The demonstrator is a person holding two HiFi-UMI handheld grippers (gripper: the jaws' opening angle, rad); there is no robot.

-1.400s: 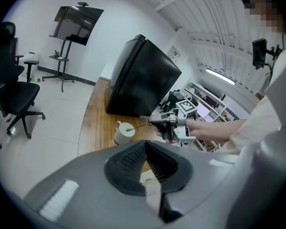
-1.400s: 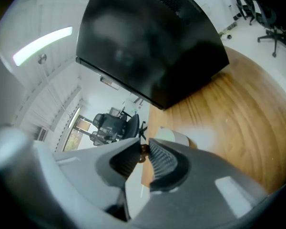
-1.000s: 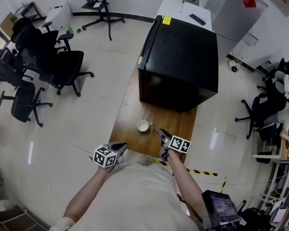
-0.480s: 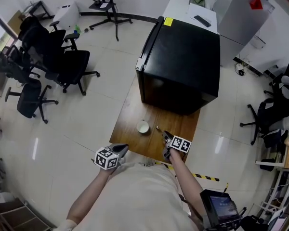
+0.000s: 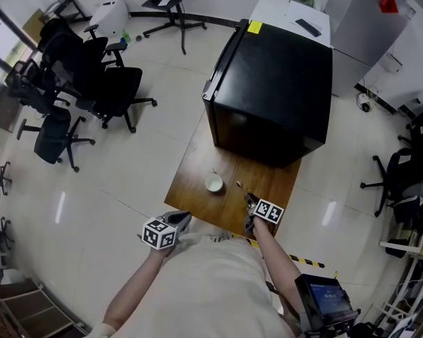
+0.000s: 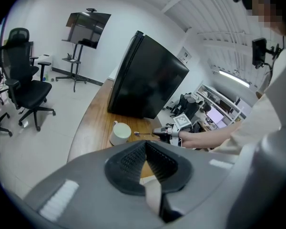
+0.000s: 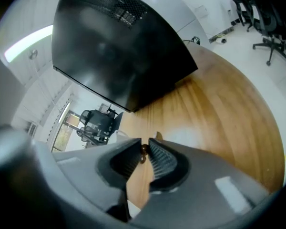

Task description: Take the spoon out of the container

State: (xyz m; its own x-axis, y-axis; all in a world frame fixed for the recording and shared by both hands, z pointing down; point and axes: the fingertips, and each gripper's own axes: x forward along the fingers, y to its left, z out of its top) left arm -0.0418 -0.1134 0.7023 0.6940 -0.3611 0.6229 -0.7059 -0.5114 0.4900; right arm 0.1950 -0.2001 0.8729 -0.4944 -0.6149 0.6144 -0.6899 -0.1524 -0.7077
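A white cup point(image 5: 213, 183) stands on the wooden table point(image 5: 194, 171); the left gripper view shows it as well point(image 6: 120, 133). My right gripper point(image 5: 249, 200) hovers just right of the cup, its jaws closing on the handle of a small spoon point(image 5: 240, 186). The spoon point(image 6: 144, 134) sticks out level toward the cup, its bowl outside the rim. In the right gripper view the dark handle point(image 7: 143, 152) sits between the ribbed pads of the right gripper point(image 7: 144, 149). My left gripper point(image 5: 180, 219) hangs at the table's near edge, shut and empty point(image 6: 144, 145).
A large black cabinet point(image 5: 271, 90) fills the far half of the table. Office chairs point(image 5: 92, 83) stand on the floor to the left. Yellow-black tape point(image 5: 303, 261) marks the floor by the near right corner. A white table point(image 5: 289, 9) lies behind the cabinet.
The right gripper has drawn the spoon away from the cup, to the right and slightly toward me. The left gripper has stayed at the table's edge.
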